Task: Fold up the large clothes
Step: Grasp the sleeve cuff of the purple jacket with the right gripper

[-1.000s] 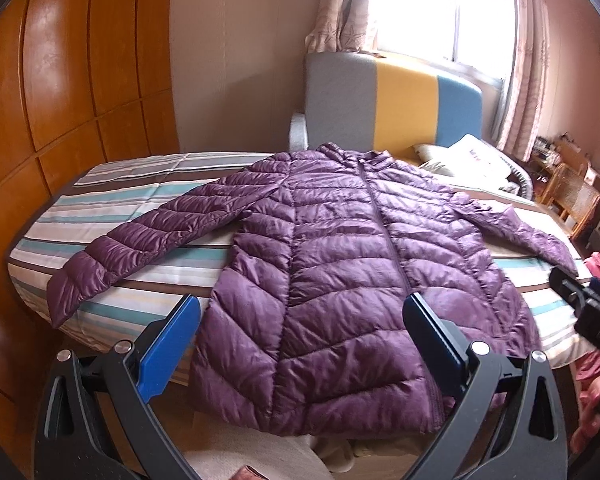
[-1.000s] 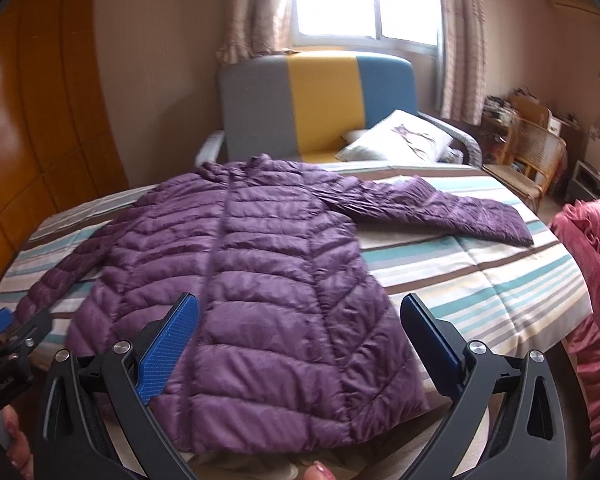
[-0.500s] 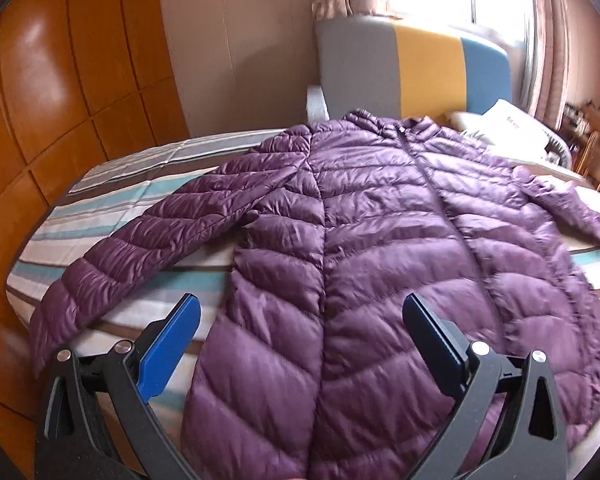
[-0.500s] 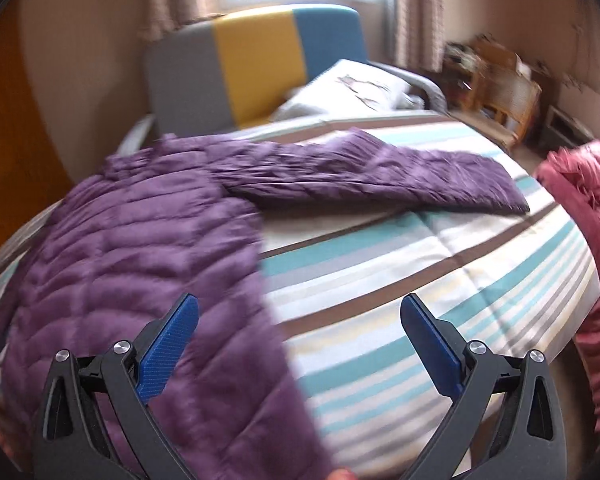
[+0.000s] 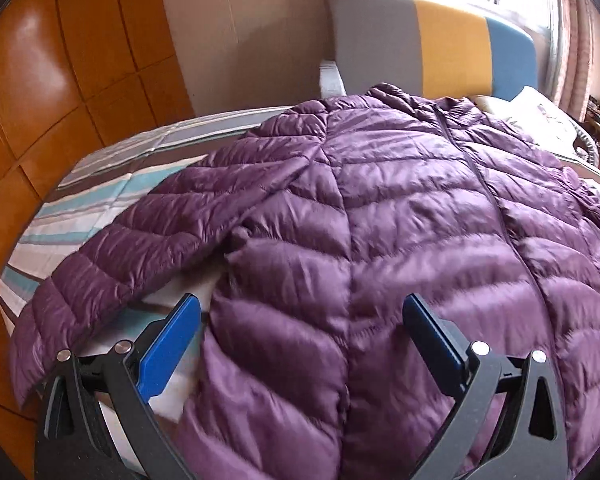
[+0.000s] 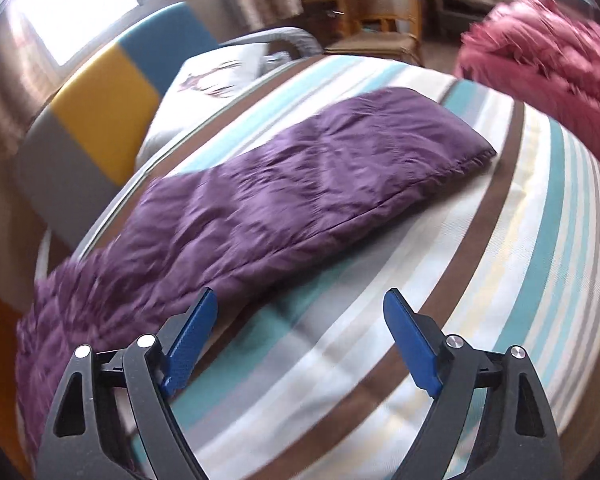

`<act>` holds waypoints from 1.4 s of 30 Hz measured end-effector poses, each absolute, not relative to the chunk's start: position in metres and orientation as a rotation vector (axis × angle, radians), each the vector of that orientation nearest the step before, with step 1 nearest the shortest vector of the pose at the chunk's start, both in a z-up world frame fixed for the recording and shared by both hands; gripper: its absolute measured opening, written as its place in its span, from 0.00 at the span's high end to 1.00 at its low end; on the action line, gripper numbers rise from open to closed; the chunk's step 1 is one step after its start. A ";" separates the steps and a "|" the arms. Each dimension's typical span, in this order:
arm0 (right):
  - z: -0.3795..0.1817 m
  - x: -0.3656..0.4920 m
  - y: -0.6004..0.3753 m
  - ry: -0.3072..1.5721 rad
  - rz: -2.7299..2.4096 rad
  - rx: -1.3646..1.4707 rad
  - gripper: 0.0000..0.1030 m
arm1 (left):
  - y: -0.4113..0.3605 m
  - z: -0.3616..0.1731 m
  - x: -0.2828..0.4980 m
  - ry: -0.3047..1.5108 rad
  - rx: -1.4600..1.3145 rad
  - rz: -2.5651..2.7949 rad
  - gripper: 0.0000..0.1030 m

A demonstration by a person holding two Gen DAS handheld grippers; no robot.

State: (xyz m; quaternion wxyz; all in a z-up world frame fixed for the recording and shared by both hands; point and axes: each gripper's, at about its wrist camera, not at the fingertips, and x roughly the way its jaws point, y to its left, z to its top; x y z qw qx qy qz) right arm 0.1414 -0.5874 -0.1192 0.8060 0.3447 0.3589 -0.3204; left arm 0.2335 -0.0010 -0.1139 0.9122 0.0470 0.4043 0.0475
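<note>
A purple quilted down jacket (image 5: 400, 216) lies spread flat, front up and zipped, on a striped bed (image 5: 100, 200). Its left sleeve (image 5: 132, 248) reaches out to the bed's left edge. My left gripper (image 5: 300, 336) is open and empty, low over the jacket's lower left panel near the armpit. In the right wrist view the jacket's right sleeve (image 6: 300, 184) lies stretched across the striped cover (image 6: 500, 260), cuff to the right. My right gripper (image 6: 300, 332) is open and empty, just in front of that sleeve's lower edge.
A grey, yellow and blue headboard (image 5: 428, 52) stands behind the bed, with a white pillow (image 6: 220, 76) by it. Orange wood panelling (image 5: 60, 80) runs along the left. A pink ruffled cloth (image 6: 548, 52) lies at the bed's right side. Wicker furniture (image 6: 380, 28) stands behind.
Both grippers have moved forward and lower over the bed. The left has closed in on the jacket's left side. The right has swung right, from the jacket's body to the right sleeve.
</note>
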 end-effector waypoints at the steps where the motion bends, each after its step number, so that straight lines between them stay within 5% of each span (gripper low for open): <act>1: -0.124 0.142 -0.597 0.754 -0.704 0.786 0.17 | -0.001 -0.116 0.237 0.830 0.103 0.106 0.02; 9: -0.131 0.150 -0.628 0.644 -0.810 0.914 0.22 | 0.006 -0.137 0.247 0.847 0.088 0.106 0.02; 15: -0.137 0.155 -0.642 0.621 -0.893 0.904 0.51 | 0.008 -0.143 0.247 0.862 0.067 0.095 0.02; 17: -0.140 0.156 -0.648 0.622 -0.888 0.912 0.75 | 0.008 -0.143 0.248 0.867 0.070 0.094 0.02; 22: -0.143 0.158 -0.658 0.618 -0.815 0.936 0.91 | 0.012 -0.145 0.251 0.886 0.042 0.077 0.02; 42: -0.051 0.219 -0.502 0.570 -0.541 0.225 0.95 | 0.009 -0.144 0.248 0.865 0.072 0.110 0.02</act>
